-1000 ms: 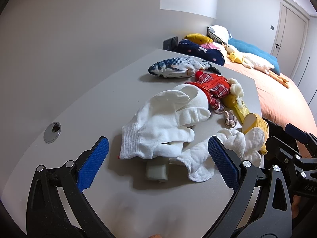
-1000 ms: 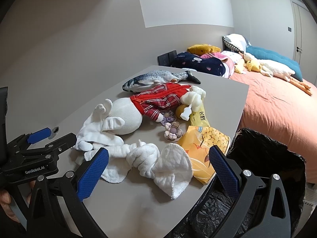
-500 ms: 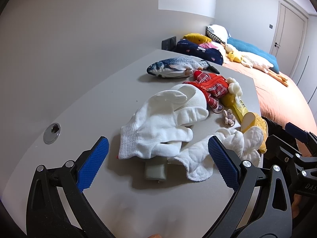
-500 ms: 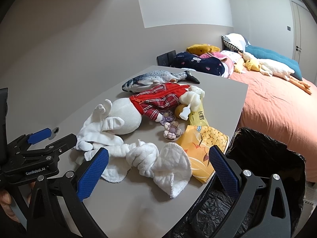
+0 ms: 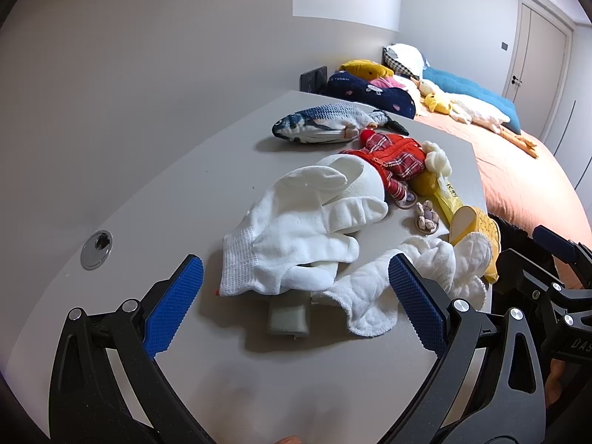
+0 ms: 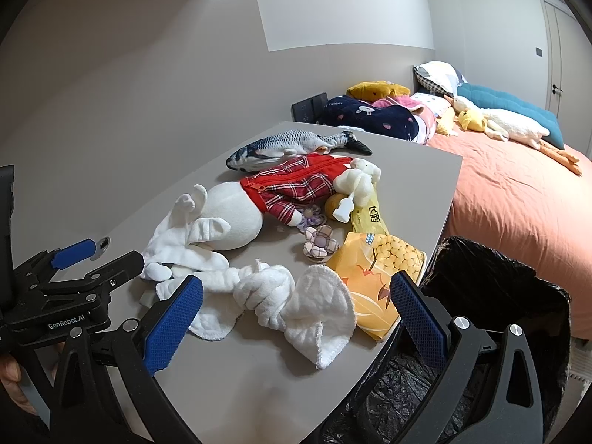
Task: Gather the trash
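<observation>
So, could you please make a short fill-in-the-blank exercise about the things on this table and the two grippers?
1. Both the left gripper and the right gripper stand ____ and hold nothing.
2. The plush fish lies at the ____ end of the table.
3. The bin beside the table is lined with a ____ bag.

Missing words: open; far; black

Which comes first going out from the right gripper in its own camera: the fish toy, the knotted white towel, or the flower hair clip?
1. Knotted white towel, right before the open fingers.
2. Flower hair clip, mid-table.
3. Fish toy, far end by the wall.
</observation>
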The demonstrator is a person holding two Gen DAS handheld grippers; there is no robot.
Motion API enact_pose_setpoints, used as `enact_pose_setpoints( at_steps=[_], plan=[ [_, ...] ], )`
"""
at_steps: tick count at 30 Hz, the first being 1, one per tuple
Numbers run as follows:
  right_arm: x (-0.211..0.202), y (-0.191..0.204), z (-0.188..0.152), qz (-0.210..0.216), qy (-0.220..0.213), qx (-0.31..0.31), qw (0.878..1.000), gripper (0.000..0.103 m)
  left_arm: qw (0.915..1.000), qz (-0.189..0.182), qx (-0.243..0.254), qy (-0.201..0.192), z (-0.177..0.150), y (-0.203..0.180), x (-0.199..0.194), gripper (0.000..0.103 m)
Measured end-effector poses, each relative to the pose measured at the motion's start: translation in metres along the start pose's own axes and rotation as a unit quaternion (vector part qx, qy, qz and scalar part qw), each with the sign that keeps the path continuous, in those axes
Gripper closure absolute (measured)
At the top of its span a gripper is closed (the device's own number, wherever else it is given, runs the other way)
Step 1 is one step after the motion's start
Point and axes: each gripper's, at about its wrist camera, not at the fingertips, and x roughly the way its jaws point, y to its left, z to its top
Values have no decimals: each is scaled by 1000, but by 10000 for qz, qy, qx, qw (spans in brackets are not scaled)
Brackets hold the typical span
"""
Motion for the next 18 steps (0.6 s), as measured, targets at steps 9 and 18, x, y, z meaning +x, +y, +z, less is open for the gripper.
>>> enact_pose_setpoints(
  at_steps=[9, 18],
  plan=[
    [1, -2, -3, 13, 39, -10, 10000, 3, 10000, 20, -14, 62, 0, 3, 3, 6],
    [17, 3, -8, 176, 324, -64, 9993, 3, 9992, -41, -257, 303, -3, 19, 19, 6]
  ],
)
